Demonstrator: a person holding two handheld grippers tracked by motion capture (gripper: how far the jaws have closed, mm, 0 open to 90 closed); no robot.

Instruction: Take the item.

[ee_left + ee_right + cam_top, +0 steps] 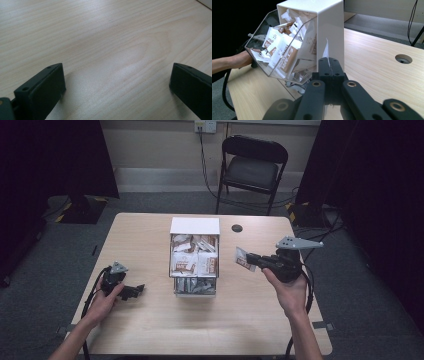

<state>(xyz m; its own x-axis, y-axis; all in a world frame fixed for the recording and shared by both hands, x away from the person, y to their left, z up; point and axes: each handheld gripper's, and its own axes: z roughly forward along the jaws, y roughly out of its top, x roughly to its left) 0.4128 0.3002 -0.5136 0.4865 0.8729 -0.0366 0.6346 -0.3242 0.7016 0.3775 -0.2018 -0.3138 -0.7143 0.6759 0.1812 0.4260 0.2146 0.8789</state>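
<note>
Dispenser box (195,257) at mid-table (150,330), filled with sachets (192,260); cable hole (237,228) in the tabletop just behind and to the right of it. Left gripper (136,290) low on the table to the left of the box, well apart from it; right gripper (252,260) just right of the box, above the tabletop, with one sachet (243,258) between its jaws. Folding chair (252,167) on the floor behind the table, wall socket (205,126) behind the chair
</note>
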